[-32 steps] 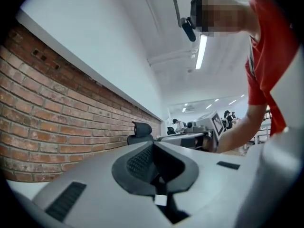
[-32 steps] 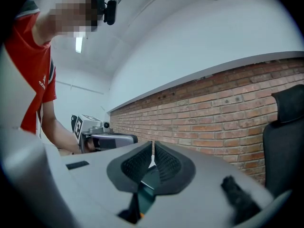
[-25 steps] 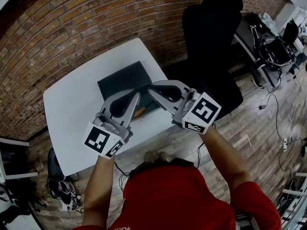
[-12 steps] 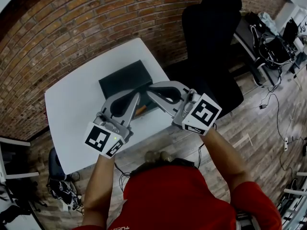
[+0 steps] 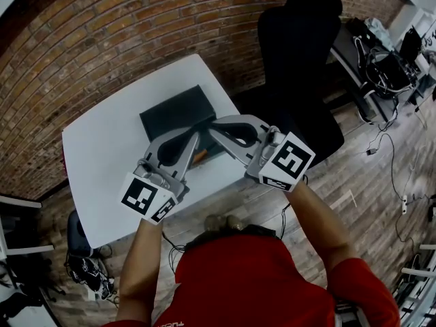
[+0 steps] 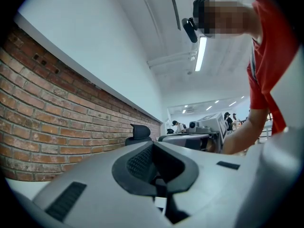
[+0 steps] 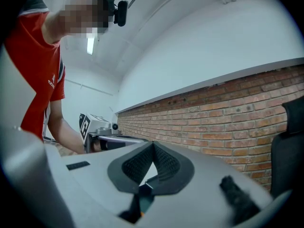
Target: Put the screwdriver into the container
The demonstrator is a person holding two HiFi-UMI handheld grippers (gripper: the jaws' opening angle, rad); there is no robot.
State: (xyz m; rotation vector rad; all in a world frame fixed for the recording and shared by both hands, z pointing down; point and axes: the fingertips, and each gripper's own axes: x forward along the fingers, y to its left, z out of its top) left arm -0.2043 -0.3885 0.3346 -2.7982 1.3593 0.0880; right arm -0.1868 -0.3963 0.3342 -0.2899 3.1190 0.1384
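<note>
In the head view a black rectangular container (image 5: 172,112) lies on a white table (image 5: 102,162). A short orange piece of the screwdriver (image 5: 199,157) shows at the container's near edge, between and below the two grippers; I cannot tell whether it lies inside or beside the container. My left gripper (image 5: 195,135) and right gripper (image 5: 212,127) are held above the container's near end, tips close together. Both point up and level, away from the table. In the left gripper view the left gripper (image 6: 153,144) is shut and empty. The right gripper (image 7: 153,145) likewise shows its pads meeting with nothing held.
A black office chair (image 5: 300,60) stands just beyond the table's right corner. A brick wall (image 5: 102,39) runs behind the table. A desk with cables and gear (image 5: 385,60) is at the far right, and dark equipment (image 5: 85,254) sits on the floor at lower left.
</note>
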